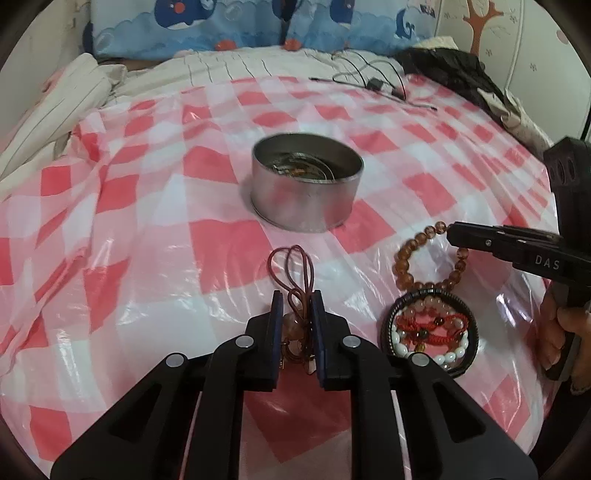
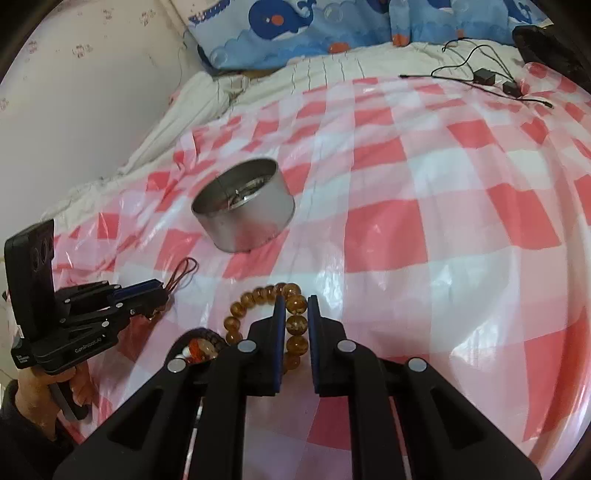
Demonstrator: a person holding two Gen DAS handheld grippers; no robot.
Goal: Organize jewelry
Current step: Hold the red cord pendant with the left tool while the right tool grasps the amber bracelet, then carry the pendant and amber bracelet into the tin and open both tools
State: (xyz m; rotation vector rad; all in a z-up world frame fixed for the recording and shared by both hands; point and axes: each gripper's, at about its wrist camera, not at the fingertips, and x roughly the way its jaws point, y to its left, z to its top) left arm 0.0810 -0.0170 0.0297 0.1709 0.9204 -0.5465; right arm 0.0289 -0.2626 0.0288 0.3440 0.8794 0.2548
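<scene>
My left gripper [image 1: 296, 297] is shut on a brown cord necklace [image 1: 291, 258]. Its loops lie on the checked plastic sheet ahead of the fingers, and a pale bead pendant sits between the pads. My right gripper [image 2: 295, 301] is shut on an amber bead bracelet [image 2: 255, 295], which the left wrist view shows hanging from the right gripper [image 1: 451, 232] just above the sheet. Under that bracelet lies a pile of bracelets [image 1: 432, 332] of red cord, white and pink beads inside a dark ring. A round metal tin [image 1: 306, 199] stands open farther back with some jewelry inside.
The red-and-white plastic sheet [image 2: 424, 221] covers a bed. Black cables and small adapters [image 2: 484, 79] lie at the far edge, beside a dark garment [image 1: 454, 66]. Whale-print pillows [image 1: 221, 22] line the headboard. A wall [image 2: 92, 92] borders the bed's left side.
</scene>
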